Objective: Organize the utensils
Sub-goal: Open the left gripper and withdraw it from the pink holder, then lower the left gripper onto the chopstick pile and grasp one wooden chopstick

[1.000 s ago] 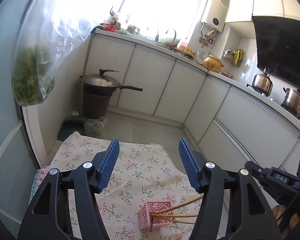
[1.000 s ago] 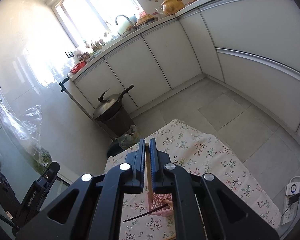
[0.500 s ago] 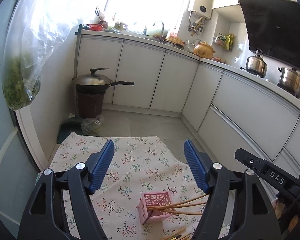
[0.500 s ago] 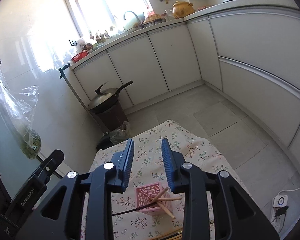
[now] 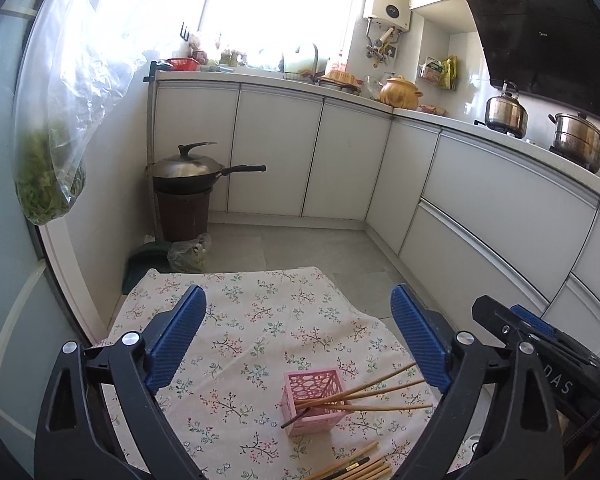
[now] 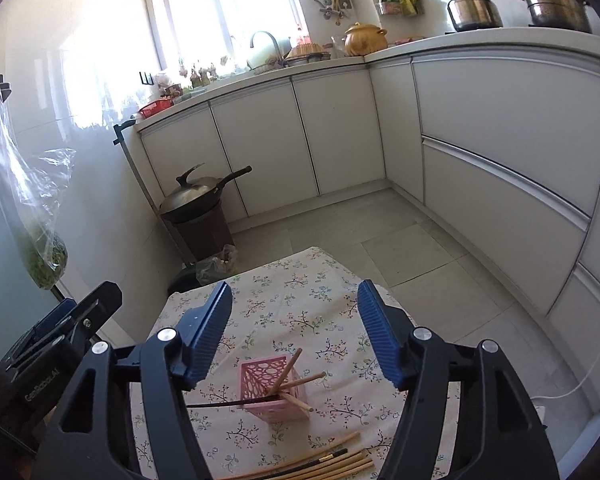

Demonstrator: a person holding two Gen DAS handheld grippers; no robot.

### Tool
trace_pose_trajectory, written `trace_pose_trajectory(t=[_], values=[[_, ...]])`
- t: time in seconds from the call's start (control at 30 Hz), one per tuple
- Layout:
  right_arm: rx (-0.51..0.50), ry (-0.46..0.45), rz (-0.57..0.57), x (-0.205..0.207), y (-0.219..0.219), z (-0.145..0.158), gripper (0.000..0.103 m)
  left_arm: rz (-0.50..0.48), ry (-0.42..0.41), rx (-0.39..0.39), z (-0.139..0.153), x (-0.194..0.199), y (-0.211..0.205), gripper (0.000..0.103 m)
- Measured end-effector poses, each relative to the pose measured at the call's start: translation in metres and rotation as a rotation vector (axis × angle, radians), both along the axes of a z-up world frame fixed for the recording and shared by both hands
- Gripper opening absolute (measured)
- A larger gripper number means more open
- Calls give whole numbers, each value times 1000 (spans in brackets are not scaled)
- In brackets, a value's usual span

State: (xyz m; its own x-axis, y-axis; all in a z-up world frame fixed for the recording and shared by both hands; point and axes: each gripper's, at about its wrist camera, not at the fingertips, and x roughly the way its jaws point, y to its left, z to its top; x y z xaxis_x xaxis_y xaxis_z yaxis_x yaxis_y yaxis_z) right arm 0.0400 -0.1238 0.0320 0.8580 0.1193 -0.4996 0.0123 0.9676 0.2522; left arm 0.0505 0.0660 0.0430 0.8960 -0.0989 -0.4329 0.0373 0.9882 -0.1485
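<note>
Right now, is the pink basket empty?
No. The pink basket already has several chopsticks sticking out of it, and more chopsticks lie loose on the tablecloth in front of it.

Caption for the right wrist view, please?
Right gripper opening, empty, above pink holder with chopsticks; more chopsticks lie loose on floral cloth.

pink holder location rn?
The pink holder stands on the floral cloth, low and centre in both wrist views. Chopsticks lean out of it, and loose chopsticks lie on the cloth nearer the cameras.
</note>
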Motion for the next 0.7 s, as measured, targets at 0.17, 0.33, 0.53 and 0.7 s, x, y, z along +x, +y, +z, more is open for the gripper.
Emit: trace_pose_trajectory(t=[0.17,0.33,0.53,0.7], values=[[12,-6,-35,-12,-10,-4,86,-3,-5,19,-1,-9,-3,95],[32,-1,-64,-23,-24,-8,93,-13,12,47,-4,-14,-5,96],[43,22,-85,-45,-40,-22,96,-81,35,87,-8,-22,-13,96],[107,132,-183,-75,-82,-60,96,-298,142,151,-28,-30,-35,96]])
